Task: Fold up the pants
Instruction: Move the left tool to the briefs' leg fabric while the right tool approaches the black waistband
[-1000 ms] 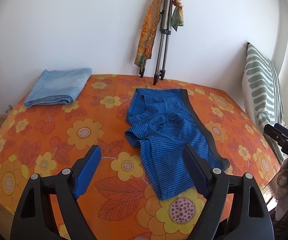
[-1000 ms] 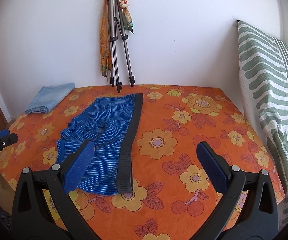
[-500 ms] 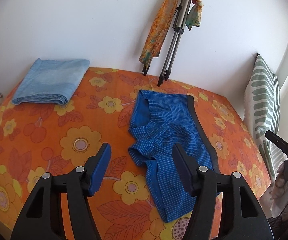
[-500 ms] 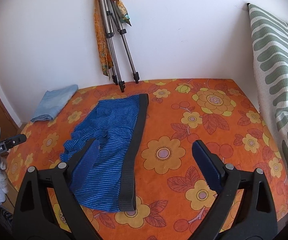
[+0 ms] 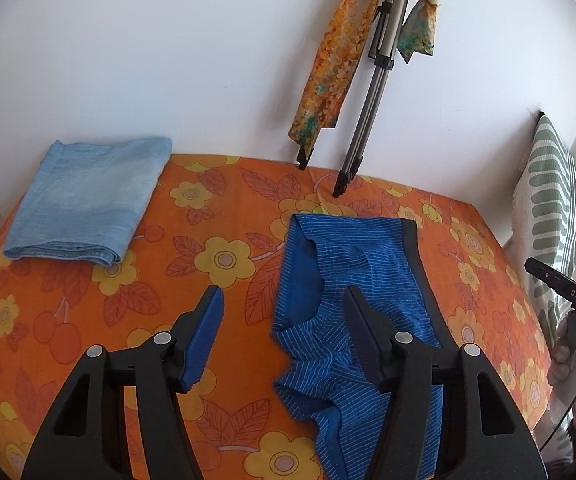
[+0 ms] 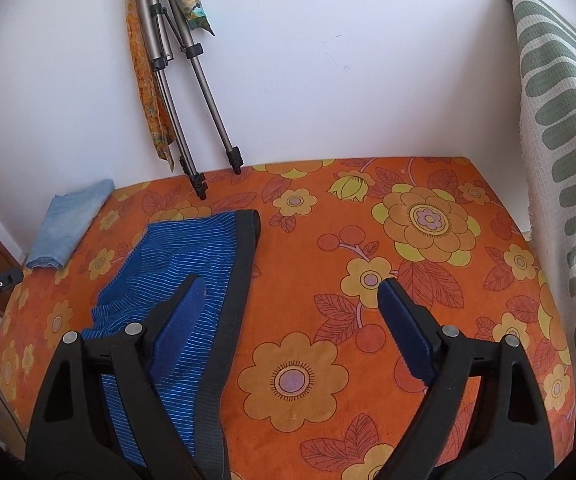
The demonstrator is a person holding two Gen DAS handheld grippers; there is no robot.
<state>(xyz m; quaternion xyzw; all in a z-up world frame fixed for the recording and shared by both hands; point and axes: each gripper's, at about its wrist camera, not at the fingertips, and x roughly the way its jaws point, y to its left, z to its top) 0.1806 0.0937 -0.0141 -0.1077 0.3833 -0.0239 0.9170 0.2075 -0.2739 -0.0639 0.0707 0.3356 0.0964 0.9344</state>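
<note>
Hovering unclenched, your left tool and right tool grasp nothing. Pinching only one layer of the striped blue shorts, rumpled toward 7 o'clock, could drag them crooked.

One pants, one towel, one tripod

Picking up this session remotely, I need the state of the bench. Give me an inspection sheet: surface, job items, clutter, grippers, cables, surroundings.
Surface: orange floral cover, lying flat.
Job's things: blue striped shorts spread out unfolded and rumpled, dark waistband on their right edge.
Clutter: folded light blue cloth at the far left corner.
Grippers: left gripper open above the shorts' left part; right gripper open, over the waistband edge; neither holds anything.
Cables: nothing seen.
Surroundings: white wall, tripod draped with scarves leaning on it, green patterned pillow at right.
</note>
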